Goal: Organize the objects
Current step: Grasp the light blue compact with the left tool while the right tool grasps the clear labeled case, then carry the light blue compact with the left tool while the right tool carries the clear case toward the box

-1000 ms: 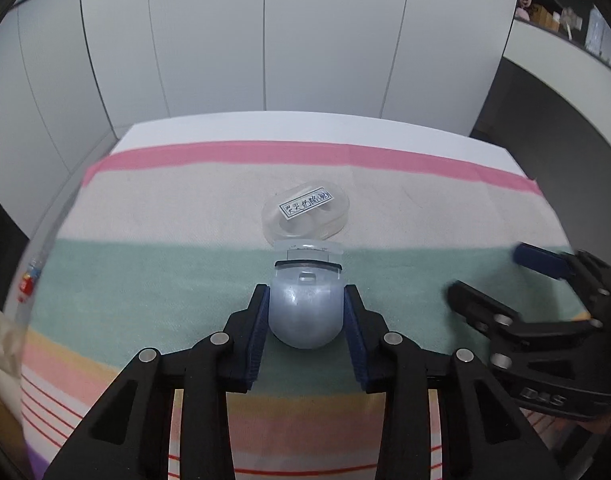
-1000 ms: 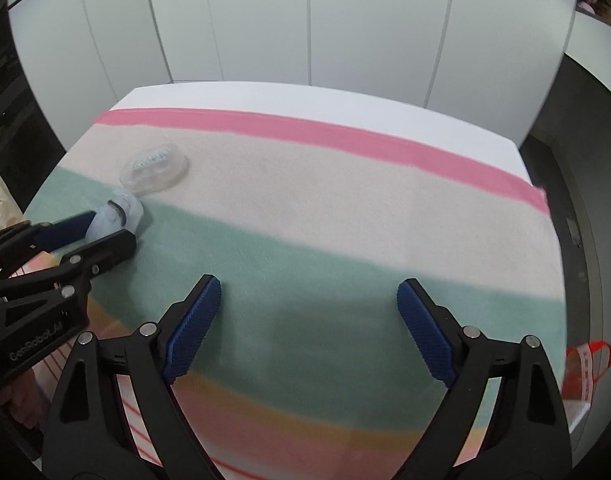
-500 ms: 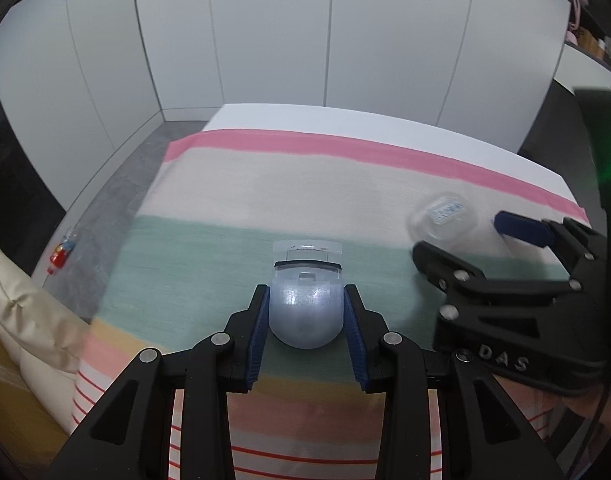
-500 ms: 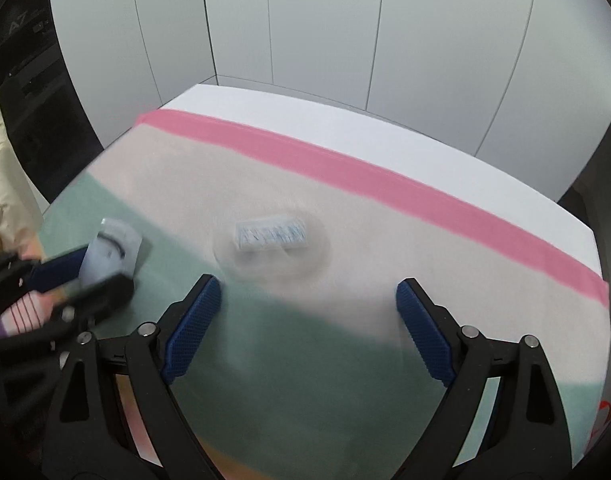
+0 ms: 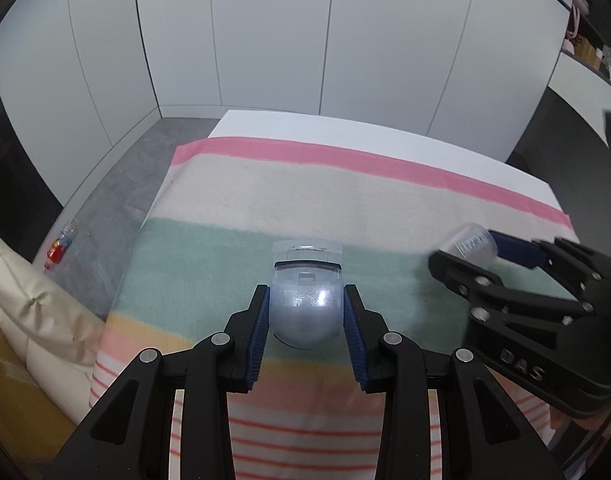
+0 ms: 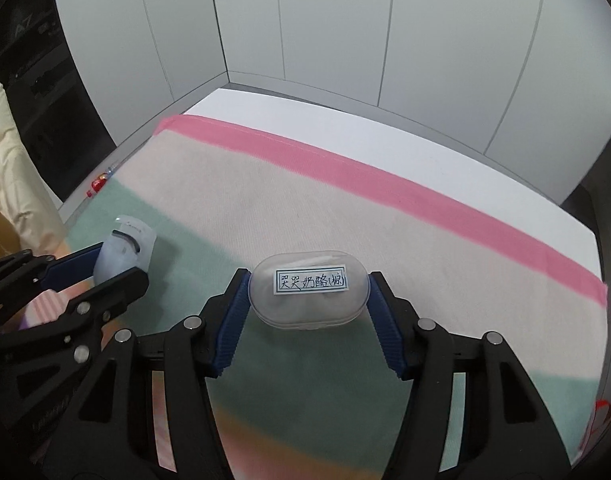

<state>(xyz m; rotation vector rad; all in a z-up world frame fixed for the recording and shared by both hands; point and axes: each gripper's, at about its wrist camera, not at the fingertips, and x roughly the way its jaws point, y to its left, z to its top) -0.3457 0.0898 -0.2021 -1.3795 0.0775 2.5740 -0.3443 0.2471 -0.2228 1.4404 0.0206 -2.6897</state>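
Tools, two: left tool (image 5: 305, 320) pinches one pale curler (image 5: 305, 308), right tool (image 6: 308, 296), just closing, pinches one clear case (image 6: 308, 290).

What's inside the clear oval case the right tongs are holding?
The clear oval case shows only vague pale shapes through its plastic. The handwritten label covers the middle, so I can't identify the contents.

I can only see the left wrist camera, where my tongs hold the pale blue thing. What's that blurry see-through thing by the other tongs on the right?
Observer: It's a clear oval case. On its lid is a white label with blue handwritten characters.
Operator: Have the other tongs got it?
Observer: It looks that way. The right tongs have just been closing with the case between them. One blue pad now presses on each end of it.
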